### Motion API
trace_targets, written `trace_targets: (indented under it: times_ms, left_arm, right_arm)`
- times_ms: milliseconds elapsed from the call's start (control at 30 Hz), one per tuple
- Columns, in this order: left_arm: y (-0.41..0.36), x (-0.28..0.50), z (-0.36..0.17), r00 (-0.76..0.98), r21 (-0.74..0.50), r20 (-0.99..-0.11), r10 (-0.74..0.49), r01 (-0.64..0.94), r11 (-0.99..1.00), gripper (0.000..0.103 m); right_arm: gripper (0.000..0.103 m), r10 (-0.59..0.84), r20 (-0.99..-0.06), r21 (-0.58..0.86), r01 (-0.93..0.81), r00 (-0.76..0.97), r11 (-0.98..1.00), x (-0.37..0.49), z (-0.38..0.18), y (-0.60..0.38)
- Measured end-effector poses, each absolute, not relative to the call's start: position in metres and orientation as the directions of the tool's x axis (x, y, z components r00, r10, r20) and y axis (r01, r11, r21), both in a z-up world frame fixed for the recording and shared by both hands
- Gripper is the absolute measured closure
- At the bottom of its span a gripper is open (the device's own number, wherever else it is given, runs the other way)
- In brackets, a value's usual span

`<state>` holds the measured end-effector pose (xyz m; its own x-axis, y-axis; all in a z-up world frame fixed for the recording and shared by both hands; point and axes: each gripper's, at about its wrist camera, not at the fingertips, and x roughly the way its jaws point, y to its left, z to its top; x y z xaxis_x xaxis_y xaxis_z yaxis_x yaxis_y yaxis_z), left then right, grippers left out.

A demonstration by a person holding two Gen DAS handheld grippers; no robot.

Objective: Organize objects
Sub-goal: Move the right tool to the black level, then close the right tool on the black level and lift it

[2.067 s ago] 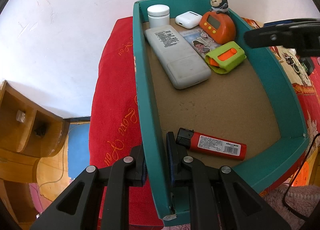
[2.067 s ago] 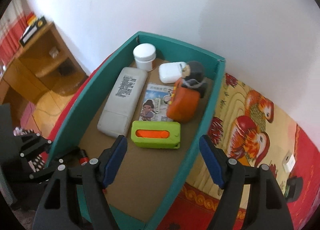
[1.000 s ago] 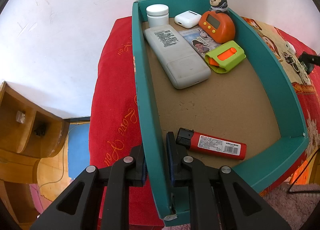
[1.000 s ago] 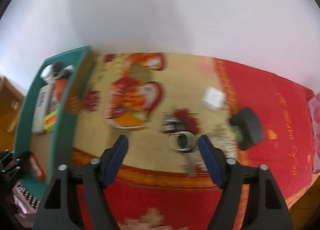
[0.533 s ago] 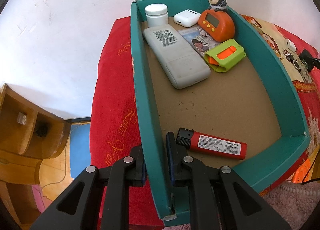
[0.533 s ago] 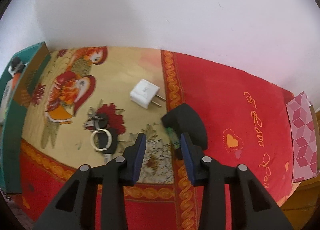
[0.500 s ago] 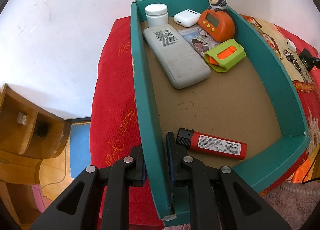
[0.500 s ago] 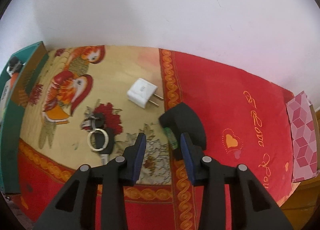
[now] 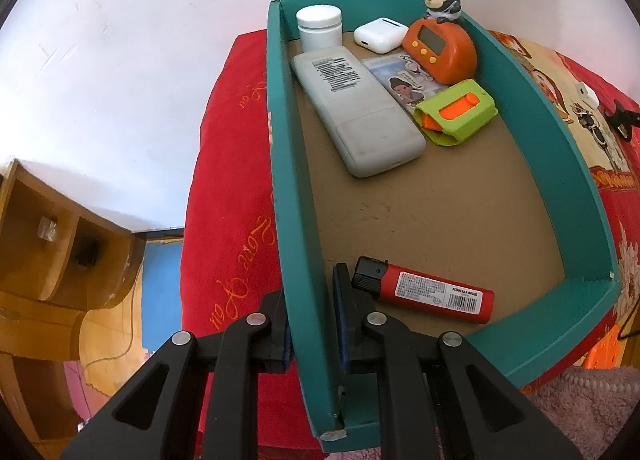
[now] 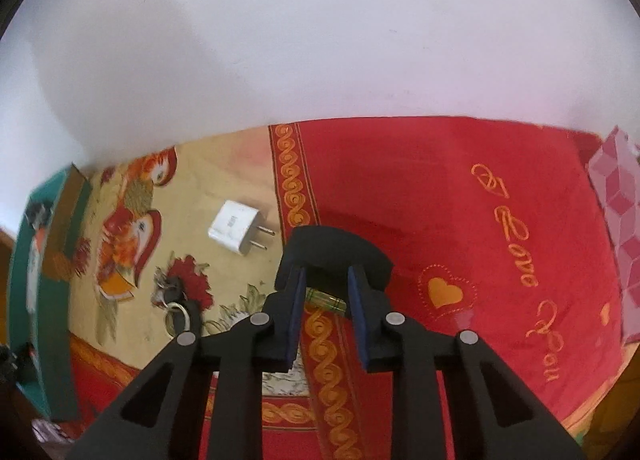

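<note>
My left gripper [image 9: 312, 300] is shut on the left wall of a teal box [image 9: 294, 164]. The box holds a white remote [image 9: 356, 108], a white jar [image 9: 319, 26], a white earbud case [image 9: 380, 34], an orange timer [image 9: 440, 48] with a small figurine, a picture card [image 9: 404, 86], a green and orange case [image 9: 456, 112] and a red lighter [image 9: 428, 290]. My right gripper [image 10: 326, 286] points down at a black rounded object [image 10: 334, 254] with a green label on the red cloth. Its jaws are closing with the object's near edge between them; no press shows.
A white charger plug [image 10: 236, 226] and a key bunch with a ring [image 10: 176, 302] lie on the patterned cloth between the box [image 10: 24, 260] and the black object. A pink checked cloth [image 10: 616, 212] sits far right. Wooden shelves [image 9: 52, 236] stand below left of the bed.
My right gripper swept right from over the box, past the keys and plug, to the black object, and its jaws narrowed. The left gripper kept its hold on the box wall.
</note>
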<state>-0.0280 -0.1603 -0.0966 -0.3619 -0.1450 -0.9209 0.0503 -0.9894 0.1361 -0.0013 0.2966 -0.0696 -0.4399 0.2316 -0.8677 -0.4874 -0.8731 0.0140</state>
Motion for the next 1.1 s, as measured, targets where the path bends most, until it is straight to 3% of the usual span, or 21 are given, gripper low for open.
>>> trace_targets:
  times_ms: [233,667,1100]
  left_arm:
    - [-0.16,-0.027,-0.096,-0.359,0.147,-0.92,-0.158,0.058,-0.988,0.087]
    - [-0.159,-0.027,-0.096,-0.353,0.162,-0.919,-0.174,0.065,-0.985,0.086]
    - [-0.159,-0.028,-0.095,-0.346,0.175,-0.919,-0.187,0.067,-0.982,0.085]
  right_arm:
    - [0.074,0.267,-0.849,-0.019,-0.478,-0.456,-0.878,-0.016,-0.071,0.297]
    - [0.074,0.238,-0.843,0.042,-0.499,-0.483,-0.866,-0.036,-0.072,0.324]
    - [0.074,0.238,-0.871,0.007,-0.494,-0.43,-0.869,-0.072,-0.098,0.339]
